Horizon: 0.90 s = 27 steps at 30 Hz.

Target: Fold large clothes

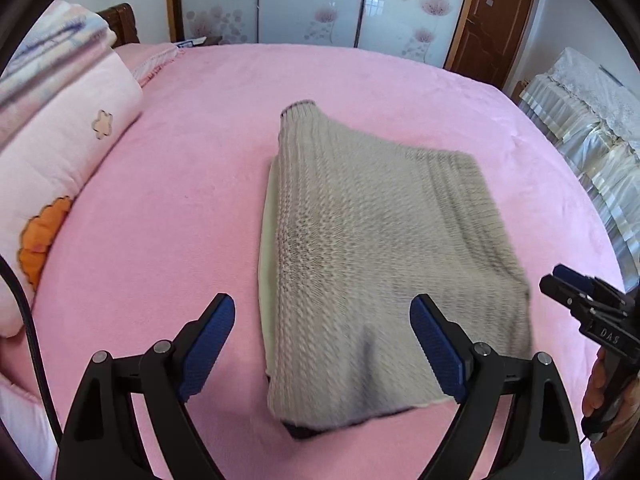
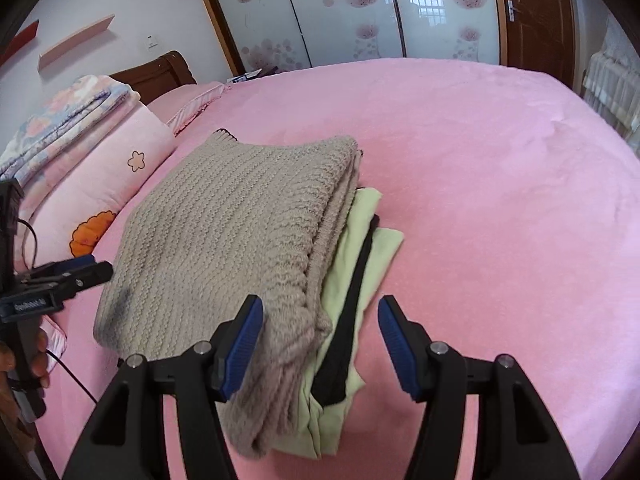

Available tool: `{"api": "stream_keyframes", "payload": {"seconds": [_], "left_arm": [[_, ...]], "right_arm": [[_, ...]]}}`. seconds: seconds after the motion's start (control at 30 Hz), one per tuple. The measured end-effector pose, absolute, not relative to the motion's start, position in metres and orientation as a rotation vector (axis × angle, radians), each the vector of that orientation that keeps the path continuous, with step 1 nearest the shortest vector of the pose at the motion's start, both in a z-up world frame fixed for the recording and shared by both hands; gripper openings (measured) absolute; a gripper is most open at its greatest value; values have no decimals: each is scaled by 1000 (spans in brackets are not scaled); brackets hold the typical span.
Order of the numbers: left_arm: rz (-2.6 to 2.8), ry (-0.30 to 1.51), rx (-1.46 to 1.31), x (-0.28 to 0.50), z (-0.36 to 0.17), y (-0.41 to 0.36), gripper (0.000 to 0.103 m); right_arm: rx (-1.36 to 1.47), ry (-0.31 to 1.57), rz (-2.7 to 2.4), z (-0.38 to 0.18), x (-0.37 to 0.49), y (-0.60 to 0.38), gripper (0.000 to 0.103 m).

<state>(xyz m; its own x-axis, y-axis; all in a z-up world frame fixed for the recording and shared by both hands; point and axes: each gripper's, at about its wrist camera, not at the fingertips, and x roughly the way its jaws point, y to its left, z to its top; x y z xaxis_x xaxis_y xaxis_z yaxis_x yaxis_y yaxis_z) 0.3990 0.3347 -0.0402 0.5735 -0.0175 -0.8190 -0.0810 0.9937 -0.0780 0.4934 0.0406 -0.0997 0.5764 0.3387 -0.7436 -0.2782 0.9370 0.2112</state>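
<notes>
Left wrist view: the folded knit sweater (image 1: pixel 372 248) lies mid-bed (image 1: pixel 168 208); the left hand-held gripper (image 1: pixel 322 344) gapes wide above it, empty.

Right wrist view: the right hand-held gripper (image 2: pixel 320 344) stands part-open, holding nothing, over a pale green garment (image 2: pixel 360 248) beneath the sweater. Soft and floppy, probably best pinched at the thick folded edges.

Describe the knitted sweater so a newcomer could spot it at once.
Start at the pink bed filling the room. Near its middle lies a folded pile; the sweater is its top layer, over a pale green garment. Its chunky beige-grey ribbed knit sets it apart from the smooth green cloth and the flowered pink quilt.
</notes>
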Motion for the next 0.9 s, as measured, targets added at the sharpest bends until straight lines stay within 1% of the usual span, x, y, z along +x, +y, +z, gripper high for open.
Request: {"api": "stream_keyframes", "payload": {"seconds": [0.2, 0.33, 0.6, 0.9], "left_arm": [[37, 925, -127, 368, 12, 317, 89], [51, 924, -162, 344, 42, 304, 89], [83, 882, -141, 289, 97, 269, 89], [53, 835, -199, 226, 135, 232, 89]], "right_arm": [[86, 896, 319, -62, 460, 17, 59], [79, 884, 285, -24, 434, 4, 59], [72, 861, 234, 43, 382, -20, 59], [60, 837, 219, 87, 316, -48, 59]]}}
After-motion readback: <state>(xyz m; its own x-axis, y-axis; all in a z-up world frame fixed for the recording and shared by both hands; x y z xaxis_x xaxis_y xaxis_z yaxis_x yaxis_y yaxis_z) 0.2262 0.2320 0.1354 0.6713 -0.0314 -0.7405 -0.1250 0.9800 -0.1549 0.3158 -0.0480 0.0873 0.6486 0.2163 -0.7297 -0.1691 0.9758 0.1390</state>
